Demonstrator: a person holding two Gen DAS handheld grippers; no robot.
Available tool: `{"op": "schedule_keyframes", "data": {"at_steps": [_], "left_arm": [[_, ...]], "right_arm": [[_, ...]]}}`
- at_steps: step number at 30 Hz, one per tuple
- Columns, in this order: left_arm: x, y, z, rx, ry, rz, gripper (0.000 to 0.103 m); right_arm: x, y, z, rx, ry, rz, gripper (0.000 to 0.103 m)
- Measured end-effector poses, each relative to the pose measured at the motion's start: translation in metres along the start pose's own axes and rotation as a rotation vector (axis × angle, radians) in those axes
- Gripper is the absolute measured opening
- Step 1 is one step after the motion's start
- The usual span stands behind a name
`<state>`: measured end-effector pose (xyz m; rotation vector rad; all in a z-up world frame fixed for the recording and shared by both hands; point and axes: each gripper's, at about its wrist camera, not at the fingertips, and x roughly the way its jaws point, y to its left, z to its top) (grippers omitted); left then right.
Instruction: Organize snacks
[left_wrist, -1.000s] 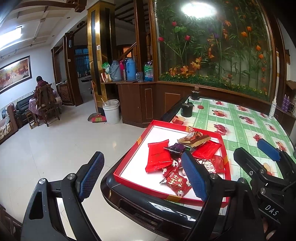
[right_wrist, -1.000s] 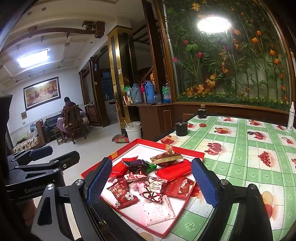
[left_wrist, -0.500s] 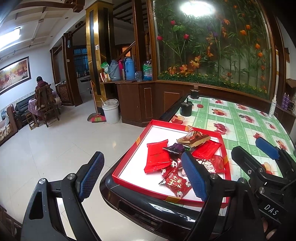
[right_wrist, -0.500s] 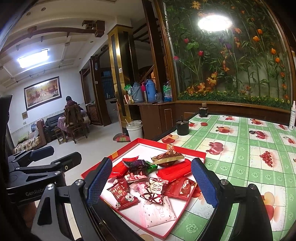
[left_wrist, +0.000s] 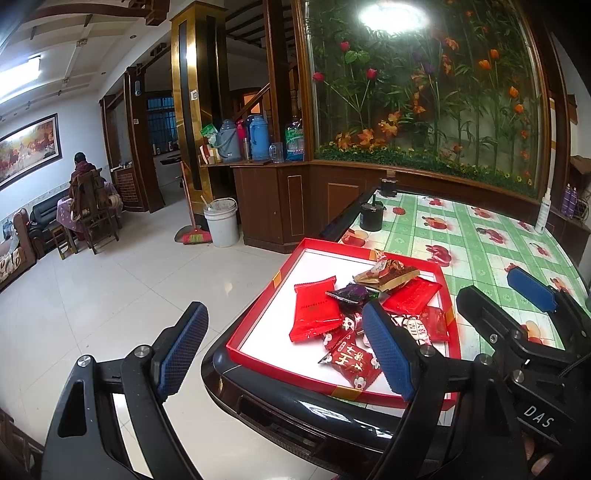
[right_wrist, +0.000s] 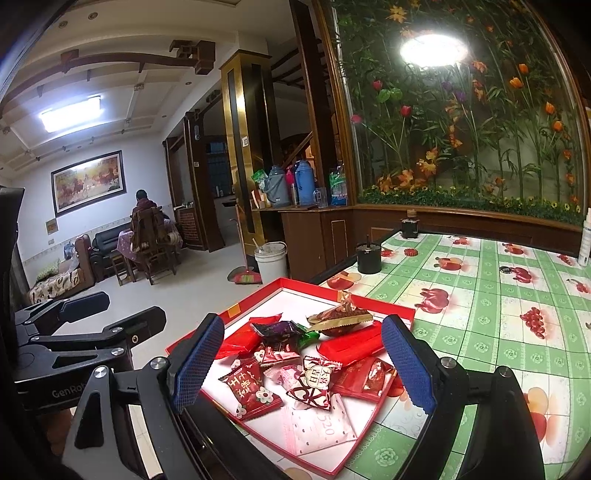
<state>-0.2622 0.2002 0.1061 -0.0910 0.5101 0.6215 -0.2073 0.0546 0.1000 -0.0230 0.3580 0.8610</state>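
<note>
A red tray (left_wrist: 258, 306) (right_wrist: 373, 299) with a white floor sits at the table's near corner. It holds a heap of wrapped snacks: a flat red packet (left_wrist: 314, 306), a purple candy (left_wrist: 351, 293) (right_wrist: 280, 328), a gold and brown packet (left_wrist: 388, 275) (right_wrist: 340, 317), a long red packet (right_wrist: 351, 345), small red candies (left_wrist: 352, 363) (right_wrist: 251, 387) and a pink sachet (right_wrist: 317, 424). My left gripper (left_wrist: 284, 350) is open and empty, above the tray's near left edge. My right gripper (right_wrist: 303, 362) is open and empty, above the snacks.
The table has a green checked cloth (right_wrist: 498, 317) and a dark rounded edge (left_wrist: 295, 410). A black pot (left_wrist: 371, 218) (right_wrist: 368, 258) and a small jar (right_wrist: 409, 227) stand beyond the tray. A white bottle (right_wrist: 585, 240) stands at the far right. Tiled floor (left_wrist: 110, 295) lies left.
Both grippers have shifted only slightly; the tray and snacks lie as before.
</note>
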Motion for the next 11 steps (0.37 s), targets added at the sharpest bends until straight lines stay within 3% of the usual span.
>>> {"op": "schedule_keyframes", "data": {"at_steps": [11], "left_arm": [[-0.0045, -0.0041, -0.0003, 0.012, -0.028, 0.006, 0.086]], "right_arm": [[-0.0020, -0.0008, 0.0006, 0.005, 0.000, -0.001, 0.088]]}}
